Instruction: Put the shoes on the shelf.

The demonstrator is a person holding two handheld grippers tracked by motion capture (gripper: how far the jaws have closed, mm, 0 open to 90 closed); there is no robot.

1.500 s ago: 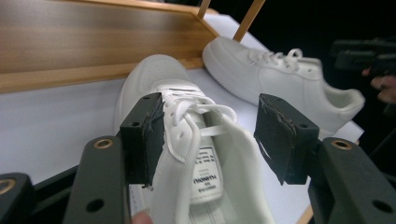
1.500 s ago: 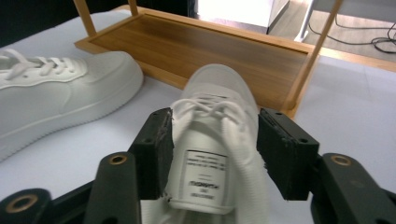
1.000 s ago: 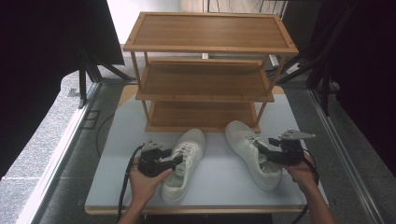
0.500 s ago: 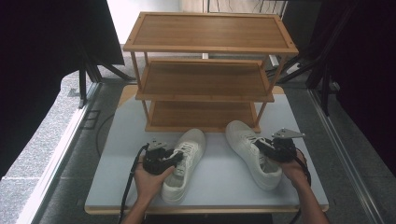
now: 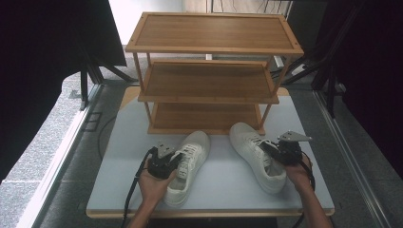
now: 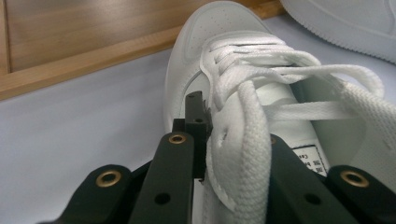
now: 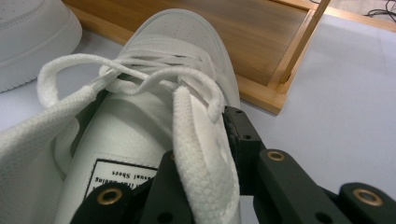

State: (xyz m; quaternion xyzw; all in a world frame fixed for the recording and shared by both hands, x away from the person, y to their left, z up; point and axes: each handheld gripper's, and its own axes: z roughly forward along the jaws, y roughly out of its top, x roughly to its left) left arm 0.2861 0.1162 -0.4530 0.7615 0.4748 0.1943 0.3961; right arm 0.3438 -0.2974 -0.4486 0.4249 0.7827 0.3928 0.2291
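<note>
A: Which things are in hand, and where do they lie?

B: Two white shoes on the table (image 5: 119, 185), in front of the wooden rack (image 5: 209, 90). The left shoe (image 5: 187, 166) lies toe toward the rack's lowest shelf, heel toward the person. The right shoe (image 5: 256, 154) lies well apart from it, its toe also near the rack and angled inward.

A: How does the left gripper (image 5: 164, 164) stand?

B: It sits at the outer side of the left shoe's collar. In the left gripper view its jaws are pinched on the shoe's side wall (image 6: 233, 154): one jaw outside, the other inside the opening, with a thick lace draped over them.

A: And the right gripper (image 5: 285, 152)?

B: It sits at the outer side of the right shoe. In the right gripper view the jaws clamp the collar wall (image 7: 205, 154) in the same way, one jaw inside and one outside, with a lace loop lying across. A printed label (image 7: 121, 179) shows on the tongue.

A: Do the shoes rest on the table?

B: Both soles appear to lie on it; whether either is lifted cannot be told.
</note>
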